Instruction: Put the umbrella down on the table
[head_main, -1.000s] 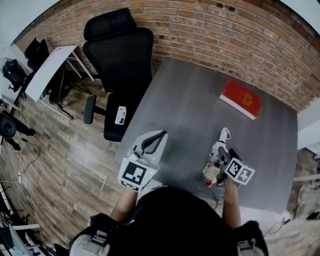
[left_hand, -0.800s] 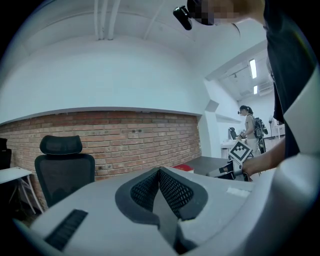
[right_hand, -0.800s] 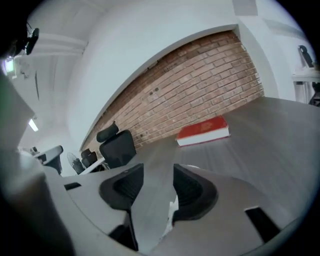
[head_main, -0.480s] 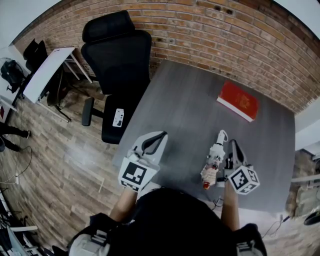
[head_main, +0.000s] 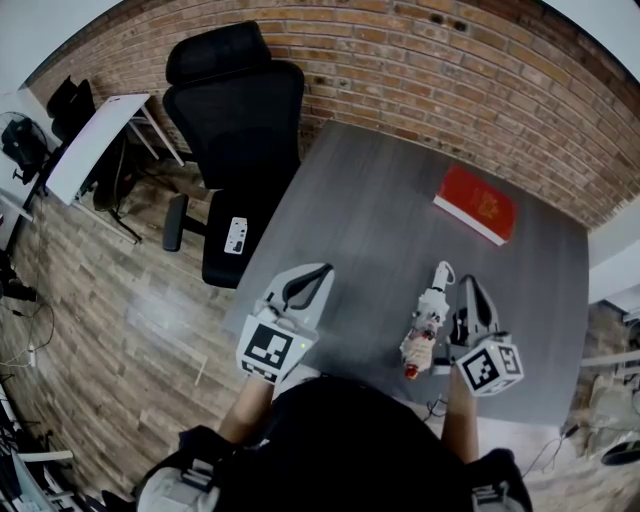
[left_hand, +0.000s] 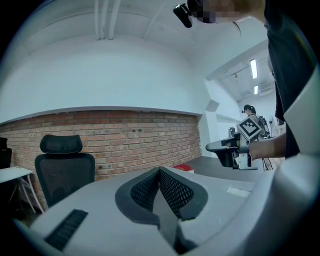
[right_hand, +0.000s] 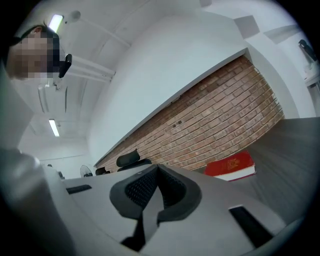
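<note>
**A:** So, where is the folded umbrella (head_main: 424, 322) lying?

**B:** It is lying flat on the grey surface (head_main: 370, 210), close to the person's edge. Its white end is pointing toward the brick wall and its red end toward the person.

**A:** What are the tools doing?

**B:** The right tool (head_main: 468, 284) is hovering just beside the umbrella, on its right. Its jaws have just been closing and are now sitting together, gripping nothing. The left tool (head_main: 322, 270) is hanging over the surface's near left corner, its jaws also pressing together and empty.

**A:** Anything else?

**B:** A red book (head_main: 478, 203) is lying toward the far right. A black office chair (head_main: 240, 110) is standing by the far left side.
</note>
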